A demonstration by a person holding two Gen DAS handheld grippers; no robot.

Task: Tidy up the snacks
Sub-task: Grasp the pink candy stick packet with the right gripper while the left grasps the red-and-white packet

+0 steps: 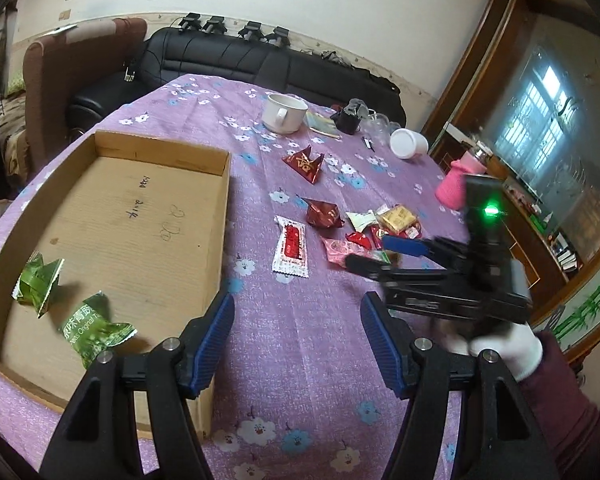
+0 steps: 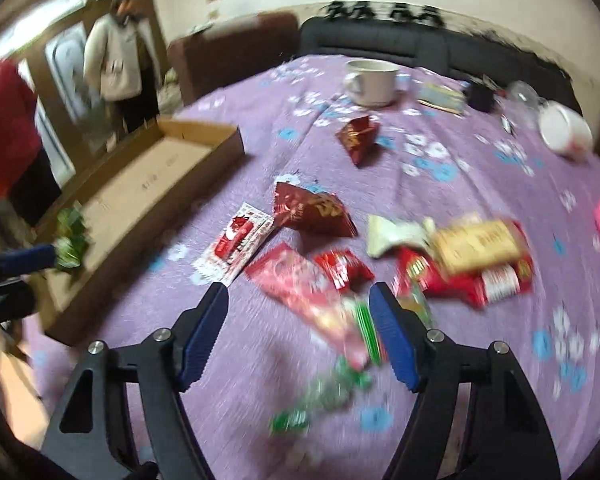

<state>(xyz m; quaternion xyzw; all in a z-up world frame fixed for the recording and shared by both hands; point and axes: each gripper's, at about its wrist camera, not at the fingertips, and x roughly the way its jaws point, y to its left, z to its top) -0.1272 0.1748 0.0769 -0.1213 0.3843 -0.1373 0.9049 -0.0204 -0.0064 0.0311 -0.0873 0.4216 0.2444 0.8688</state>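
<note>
A shallow cardboard box (image 1: 120, 200) lies on the left of the purple flowered tablecloth (image 1: 300, 360), with two green packets (image 1: 38, 282) (image 1: 94, 330) inside. My left gripper (image 1: 298, 304) is open over bare cloth beside the box's right wall, nothing between its fingers. Loose snacks lie to the right: a red-and-white packet (image 1: 290, 250), two dark red pyramid packets (image 1: 322, 214) (image 1: 306, 162), and a pile with a yellow packet (image 2: 476, 244). My right gripper (image 2: 298, 296), held by a white-gloved hand (image 1: 508, 348), is open above a pink packet (image 2: 308, 296). A green candy (image 2: 328, 392) lies just below it.
At the far side stand a white mug (image 1: 282, 112), a white jar on its side (image 1: 408, 142), a glass jar and a pink cloth-covered thing (image 1: 452, 186). A black sofa (image 1: 240, 56) runs behind the table. A person (image 2: 116, 60) stands beyond the box.
</note>
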